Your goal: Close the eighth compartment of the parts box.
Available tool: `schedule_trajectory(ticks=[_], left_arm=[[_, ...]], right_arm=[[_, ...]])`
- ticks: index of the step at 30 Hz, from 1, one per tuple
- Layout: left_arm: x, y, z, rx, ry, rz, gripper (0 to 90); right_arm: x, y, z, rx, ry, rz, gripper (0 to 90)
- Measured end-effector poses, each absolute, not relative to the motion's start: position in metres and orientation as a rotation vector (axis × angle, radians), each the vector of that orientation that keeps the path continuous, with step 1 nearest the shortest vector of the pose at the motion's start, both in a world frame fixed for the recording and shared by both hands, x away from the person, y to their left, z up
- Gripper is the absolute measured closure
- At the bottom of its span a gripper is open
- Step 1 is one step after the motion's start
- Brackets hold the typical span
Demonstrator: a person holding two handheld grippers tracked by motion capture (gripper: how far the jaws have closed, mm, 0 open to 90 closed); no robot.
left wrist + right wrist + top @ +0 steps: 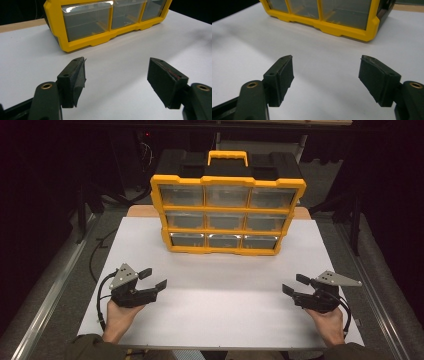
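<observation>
Two grippers sit low at the near edge of the white table (220, 320), both with jaws spread wide and nothing between them. The left gripper (152, 279) is at the near left, the right gripper (295, 285) at the near right — each held in a hand and angled inward toward the middle.

The organizer (227, 215), a yellow-framed case of clear drawers in three rows of three with a yellow handle (228, 157) on top, stands upright at the far centre of the table, its drawer faces toward the person. It is well apart from both grippers. All nine drawers look shut and flush with the frame; whether anything lies inside them is hard to tell through the glare.

In the left gripper view the bottom-row drawers (87, 21) lie ahead and above the open jaws, with bare table between. The right gripper view shows the same bottom row (347, 12) from the other side, likewise out of reach.

This reads as the starting pose — no contact made, the reach not yet begun. The next move, I judge, calls for one gripper to travel forward to a drawer front and close on its lip or pull, while the other likely steadies the case so it does not slide or tip as the drawer is drawn out.
</observation>
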State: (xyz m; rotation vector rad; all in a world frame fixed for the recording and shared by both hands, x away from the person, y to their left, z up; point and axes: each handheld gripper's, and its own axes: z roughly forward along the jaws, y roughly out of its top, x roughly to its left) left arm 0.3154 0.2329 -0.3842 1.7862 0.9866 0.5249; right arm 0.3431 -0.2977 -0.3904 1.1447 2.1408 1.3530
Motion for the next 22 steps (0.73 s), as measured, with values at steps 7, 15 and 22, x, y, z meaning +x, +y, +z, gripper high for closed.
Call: schedule_trajectory(ticks=[7,15,22], left_arm=[[0.316,0.2345,-0.3841,1.775,0.995,0.516,31.2],[0.3164,0.2349,-0.3842,1.772,0.998,0.51,31.2],[0.3168,0.2349,-0.3843,1.775,0.998,0.509,31.2]], right_arm=[[0.3392,-0.2979,-0.391,1.12,2.062,1.38,27.7],[0.3381,-0.297,-0.3913,1.116,2.056,1.376,27.1],[0.3384,-0.2972,-0.3914,1.116,2.053,1.375,27.1]])
